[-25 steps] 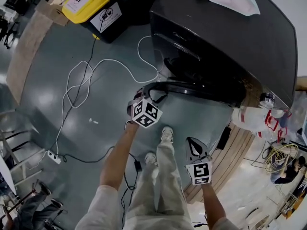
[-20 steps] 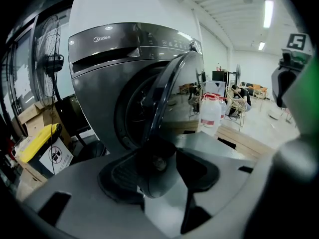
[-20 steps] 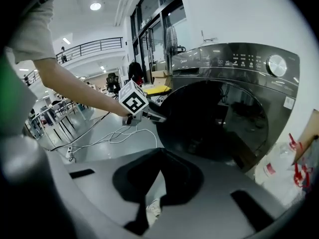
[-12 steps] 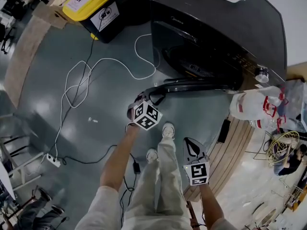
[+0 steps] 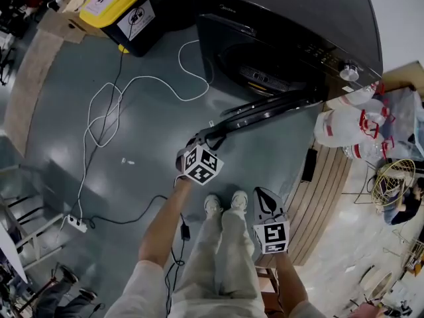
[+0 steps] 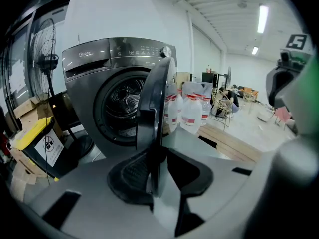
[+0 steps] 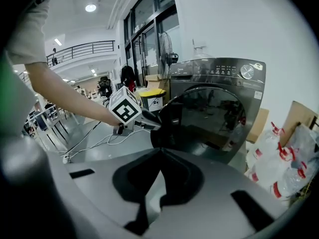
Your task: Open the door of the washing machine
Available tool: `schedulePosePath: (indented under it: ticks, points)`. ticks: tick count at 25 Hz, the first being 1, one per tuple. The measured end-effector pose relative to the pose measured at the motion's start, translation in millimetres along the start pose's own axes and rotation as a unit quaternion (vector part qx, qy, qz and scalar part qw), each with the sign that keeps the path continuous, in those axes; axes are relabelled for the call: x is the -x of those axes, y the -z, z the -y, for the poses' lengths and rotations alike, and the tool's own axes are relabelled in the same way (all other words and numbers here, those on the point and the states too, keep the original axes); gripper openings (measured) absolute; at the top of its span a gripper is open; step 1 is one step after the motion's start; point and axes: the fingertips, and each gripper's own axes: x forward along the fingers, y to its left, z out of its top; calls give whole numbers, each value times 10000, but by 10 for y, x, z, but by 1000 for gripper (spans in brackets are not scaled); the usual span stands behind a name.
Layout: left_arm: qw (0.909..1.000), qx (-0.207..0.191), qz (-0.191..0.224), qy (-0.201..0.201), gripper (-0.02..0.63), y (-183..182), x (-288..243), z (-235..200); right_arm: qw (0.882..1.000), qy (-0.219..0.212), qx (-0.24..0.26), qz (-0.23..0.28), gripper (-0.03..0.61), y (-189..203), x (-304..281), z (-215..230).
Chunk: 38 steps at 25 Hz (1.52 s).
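Observation:
The dark front-loading washing machine (image 5: 285, 18) stands at the top of the head view. Its round door (image 5: 265, 111) is swung well out from the drum opening (image 6: 122, 101). My left gripper (image 5: 207, 138) is at the door's free edge. In the left gripper view the door edge (image 6: 154, 98) runs between its jaws (image 6: 157, 171), which are closing and press on it from both sides. My right gripper (image 5: 262, 196) hangs lower right by the person's legs, shut and holding nothing. The right gripper view (image 7: 159, 156) looks at the door's glass (image 7: 214, 118) and the left gripper's marker cube (image 7: 124, 108).
A white cable (image 5: 132, 85) loops over the grey floor to a power strip (image 5: 76, 224). A yellow-lidded bin (image 5: 122, 5) stands left of the machine. Water bottles (image 5: 351, 124) and a wire basket (image 5: 391, 184) sit on a wooden platform (image 5: 324, 191) at the right. The person's feet (image 5: 225, 204) are between the grippers.
The door has swung farther out from the machine with my left gripper at its edge. The person has stepped back, and both grippers have drawn away from the machine.

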Motion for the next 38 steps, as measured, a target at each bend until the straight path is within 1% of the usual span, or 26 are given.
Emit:
schedulePosePath:
  ticks: [4, 9, 13, 19, 27, 33, 38]
  points:
    - [9999, 105, -30, 52, 94, 34, 69, 273, 9999, 117, -91, 16, -2, 138, 191, 55]
    - [9997, 235, -91, 8, 86, 56, 116, 618, 9996, 206, -145, 95, -2, 317, 445, 150]
    - [9996, 246, -138, -30, 77, 49, 160, 930, 9996, 200, -138, 142, -2, 509, 697, 165]
    - [9991, 409, -139, -46, 74, 14, 199, 1501, 9995, 242, -171, 107, -2, 888, 1136, 217]
    - [9986, 517, -117, 89, 80, -109, 154, 2274, 9984, 432, -313, 182, -2, 1249, 1609, 346]
    - [9978, 635, -78, 156, 91, -216, 69, 2702, 9968, 631, -439, 221, -2, 1509, 1888, 441]
    - [9973, 692, -73, 235, 94, -315, 0, 2968, 9951, 777, -581, 212, -2, 1681, 2102, 505]
